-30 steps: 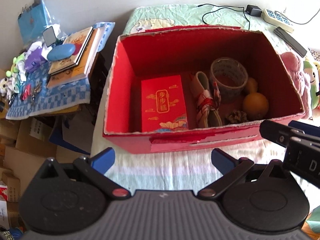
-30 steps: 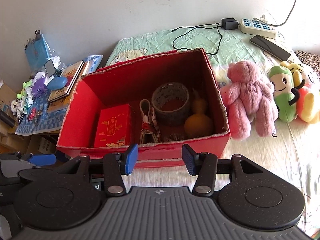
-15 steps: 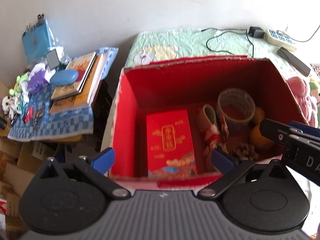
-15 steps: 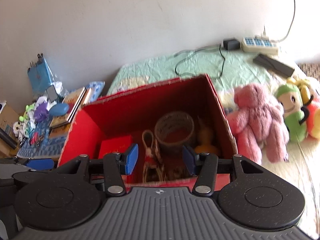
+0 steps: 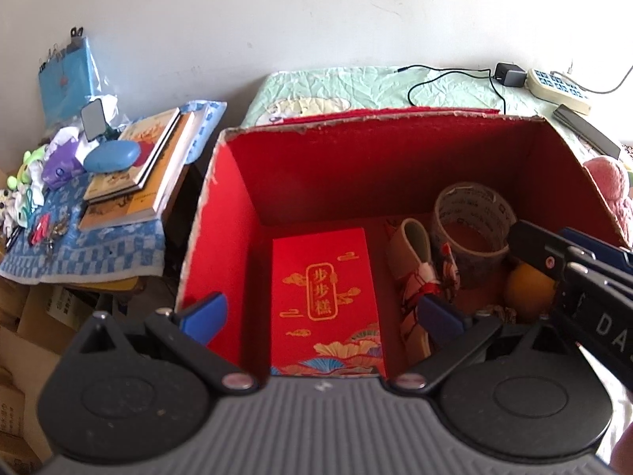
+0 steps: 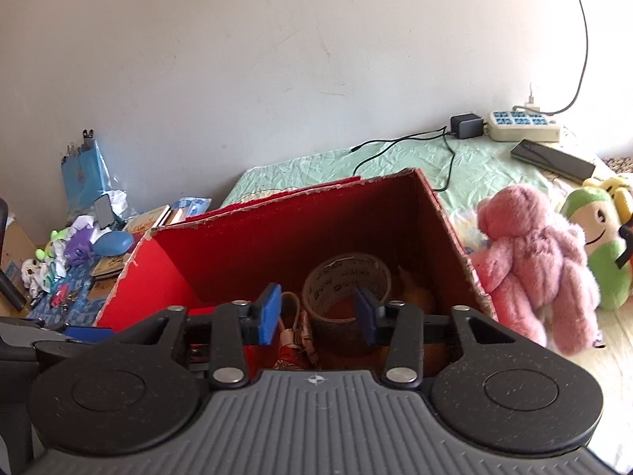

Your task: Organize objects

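Above the open red cardboard box (image 5: 237, 206), the left wrist view shows the left gripper (image 5: 322, 314) with its jaws released and wide, holding nothing. Inside the box, a flat red packet with gold print (image 5: 325, 297) lies directly under the gripper, with a folded white and red cloth item (image 5: 417, 273), a roll of clear packing tape (image 5: 472, 223) and an orange gourd (image 5: 530, 289) to its right. To lift the packet well, I judge the jaws should descend straight and close on its long edges.

From the right wrist view, the right gripper (image 6: 318, 313) hangs level over the box's near edge, jaws parted and empty, aimed at the tape roll (image 6: 347, 287). A pink plush bear (image 6: 538, 265) lies outside, just beside the box's right wall.
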`<state>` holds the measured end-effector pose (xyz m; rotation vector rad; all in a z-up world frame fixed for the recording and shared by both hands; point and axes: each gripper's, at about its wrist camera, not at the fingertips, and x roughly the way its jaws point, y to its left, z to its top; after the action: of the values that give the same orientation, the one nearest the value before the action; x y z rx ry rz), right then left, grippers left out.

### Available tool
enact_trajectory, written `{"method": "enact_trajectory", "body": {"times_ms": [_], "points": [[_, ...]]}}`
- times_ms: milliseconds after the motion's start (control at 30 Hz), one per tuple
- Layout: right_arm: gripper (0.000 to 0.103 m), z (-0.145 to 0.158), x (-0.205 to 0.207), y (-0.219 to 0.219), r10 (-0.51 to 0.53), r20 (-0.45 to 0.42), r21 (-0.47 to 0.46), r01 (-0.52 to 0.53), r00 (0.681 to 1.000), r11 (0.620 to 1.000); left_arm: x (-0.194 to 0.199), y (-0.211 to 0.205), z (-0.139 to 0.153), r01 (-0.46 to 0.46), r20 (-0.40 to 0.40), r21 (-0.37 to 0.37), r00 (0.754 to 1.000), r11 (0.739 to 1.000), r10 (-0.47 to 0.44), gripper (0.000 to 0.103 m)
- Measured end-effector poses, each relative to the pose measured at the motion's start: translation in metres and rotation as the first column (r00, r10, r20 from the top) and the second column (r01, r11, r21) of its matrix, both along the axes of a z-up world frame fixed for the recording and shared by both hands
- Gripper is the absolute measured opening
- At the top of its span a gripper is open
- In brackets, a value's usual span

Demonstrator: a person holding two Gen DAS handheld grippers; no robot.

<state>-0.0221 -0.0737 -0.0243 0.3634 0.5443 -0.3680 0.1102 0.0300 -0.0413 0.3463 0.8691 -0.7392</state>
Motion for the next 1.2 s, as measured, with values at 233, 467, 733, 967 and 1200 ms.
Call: {"method": "enact_trajectory", "body": {"times_ms": [233, 467, 733, 967, 1200], "points": [[0.043, -0.002, -0.005, -0.003, -0.015, 0.036, -0.006, 0.015, 0.999, 1.000, -0.005, -0.004, -0.009, 0.009, -0.027, -0.007, 1.000, 1.000, -0.009, 0.102], [0.043, 0.003, -0.003, -0.005, -0.007, 0.027, -0.011, 0.007, 1.000, 1.000, -0.005, -0.006, -0.007, -0.008, -0.028, -0.004, 1.000, 1.000, 0.008, 0.102], [0.044, 0.010, -0.003, -0.009, 0.005, -0.054, -0.038, -0.007, 0.999, 0.999, -0.006, -0.009, -0.005, -0.008, -0.027, 0.007, 1.000, 1.000, 0.009, 0.102], [0.044, 0.013, -0.002, -0.011, 0.009, -0.076, -0.004, -0.010, 0.997, 1.000, -0.005, -0.009, -0.003, 0.000, -0.021, 0.008, 1.000, 1.000, 0.000, 0.102], [0.044, 0.013, 0.004, -0.012, -0.008, -0.113, 0.019, 0.010, 0.994, 1.000, -0.005, -0.006, 0.001, -0.007, -0.016, 0.018, 1.000, 1.000, 0.007, 0.102]]}}
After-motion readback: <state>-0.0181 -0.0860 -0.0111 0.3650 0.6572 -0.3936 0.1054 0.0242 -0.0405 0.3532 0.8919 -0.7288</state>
